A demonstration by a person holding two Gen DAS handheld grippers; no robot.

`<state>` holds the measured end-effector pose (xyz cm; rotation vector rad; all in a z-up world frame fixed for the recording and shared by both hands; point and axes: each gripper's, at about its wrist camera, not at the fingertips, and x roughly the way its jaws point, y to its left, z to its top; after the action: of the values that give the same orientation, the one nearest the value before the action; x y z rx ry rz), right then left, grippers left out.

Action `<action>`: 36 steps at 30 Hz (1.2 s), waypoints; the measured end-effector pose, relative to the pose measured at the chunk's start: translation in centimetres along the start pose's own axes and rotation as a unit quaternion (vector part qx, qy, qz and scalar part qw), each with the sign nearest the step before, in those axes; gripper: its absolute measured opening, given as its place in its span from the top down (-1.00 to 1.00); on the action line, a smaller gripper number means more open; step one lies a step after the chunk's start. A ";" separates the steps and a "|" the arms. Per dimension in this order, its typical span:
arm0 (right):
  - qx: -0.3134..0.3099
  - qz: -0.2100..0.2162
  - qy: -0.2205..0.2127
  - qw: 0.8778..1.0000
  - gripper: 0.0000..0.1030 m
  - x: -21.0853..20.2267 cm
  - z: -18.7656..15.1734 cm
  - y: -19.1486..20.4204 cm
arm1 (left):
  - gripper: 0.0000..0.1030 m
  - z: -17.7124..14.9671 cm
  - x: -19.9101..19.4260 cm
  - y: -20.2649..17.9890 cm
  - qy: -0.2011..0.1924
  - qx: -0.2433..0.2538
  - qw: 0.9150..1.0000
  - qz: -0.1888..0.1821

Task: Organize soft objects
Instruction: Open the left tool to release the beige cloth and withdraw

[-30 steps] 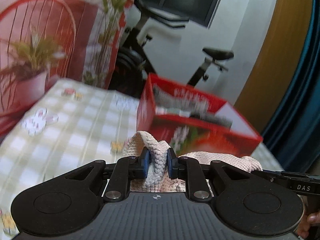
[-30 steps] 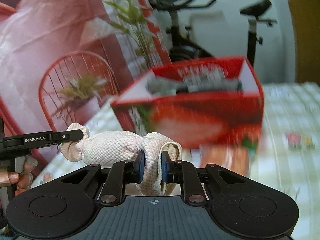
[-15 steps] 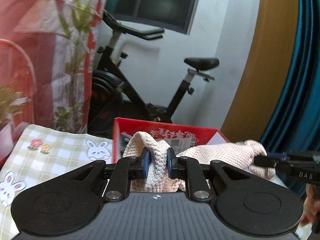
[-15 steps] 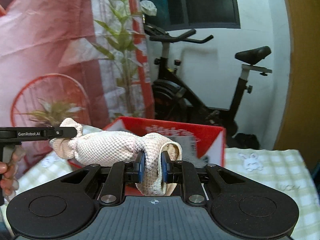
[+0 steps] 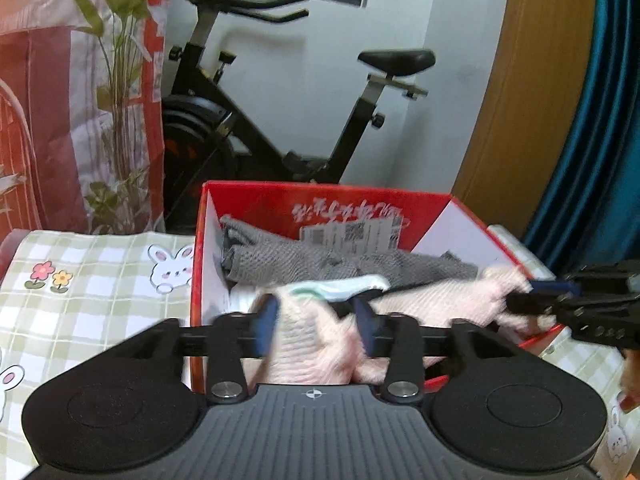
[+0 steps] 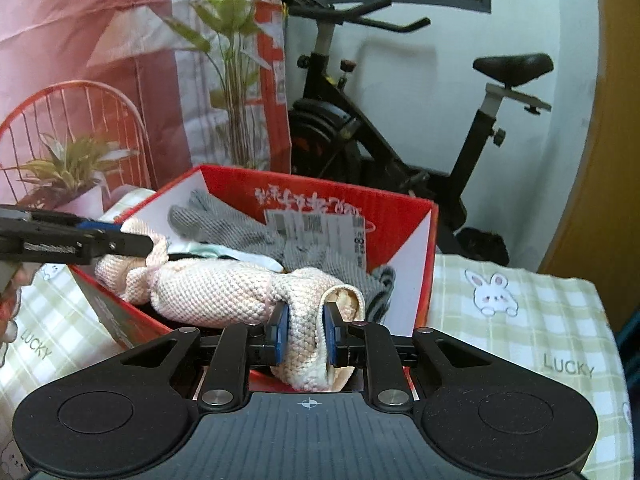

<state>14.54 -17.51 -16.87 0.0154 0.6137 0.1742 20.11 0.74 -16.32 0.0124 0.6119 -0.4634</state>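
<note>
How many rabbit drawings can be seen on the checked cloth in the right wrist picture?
1 clear rabbit on the checked cloth, right of the red box. At the cloth's far left and far right edges there are partial prints that may be more rabbits, too cut off to tell.

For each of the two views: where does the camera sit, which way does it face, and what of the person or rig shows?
Left wrist: on the left gripper, facing forward and downward over the red box; jaws opening, pink knit cloth between them; the right gripper enters at right.
Right wrist: on the right gripper, facing the same box; pads pinch the cloth; the left gripper and a hand enter at left.
Shared: box, cloth, grey gloves, exercise bike, bunny tablecloth.
</note>
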 end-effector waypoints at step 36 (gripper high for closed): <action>0.027 0.044 0.072 0.996 -0.39 -3.7 -10.8 0.0 | -0.43 -5.7 -4.3 -5.8 0.034 0.009 0.997 -0.064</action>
<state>5.36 -18.51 -23.57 0.0833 0.7623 0.2450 11.43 -1.80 -17.89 0.0068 0.6783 -0.5956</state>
